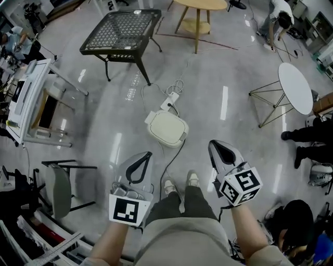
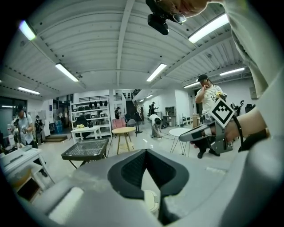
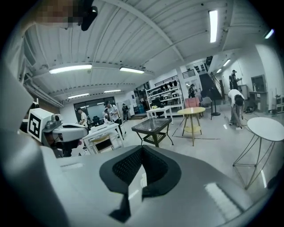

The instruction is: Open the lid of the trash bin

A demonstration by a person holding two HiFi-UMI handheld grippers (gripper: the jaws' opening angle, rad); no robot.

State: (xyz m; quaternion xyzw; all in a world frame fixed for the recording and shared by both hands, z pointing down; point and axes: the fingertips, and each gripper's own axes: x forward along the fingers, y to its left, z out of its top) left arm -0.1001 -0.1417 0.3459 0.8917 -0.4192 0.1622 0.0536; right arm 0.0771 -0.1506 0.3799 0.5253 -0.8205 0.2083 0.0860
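Note:
The trash bin [image 1: 166, 128] is a low, squarish bin with a pale cream lid that lies shut; it stands on the grey floor just ahead of my feet. My left gripper [image 1: 149, 154] hangs below and left of it, jaws shut on nothing. My right gripper [image 1: 212, 144] hovers to the bin's lower right, also shut and empty. Neither touches the bin. In the left gripper view a slice of the bin's lid [image 2: 148, 201] shows low between the closed black pads [image 2: 128, 170]. The right gripper view looks over its shut pads [image 3: 126, 167] across the room.
A power strip with white cable [image 1: 170, 100] lies just behind the bin. A black mesh table [image 1: 122, 31] stands beyond it, with a round wooden table [image 1: 200, 6] further back. A white round table [image 1: 295, 87] and people's legs [image 1: 307, 140] are right. A chair [image 1: 58, 189] and white desk [image 1: 26, 98] are left.

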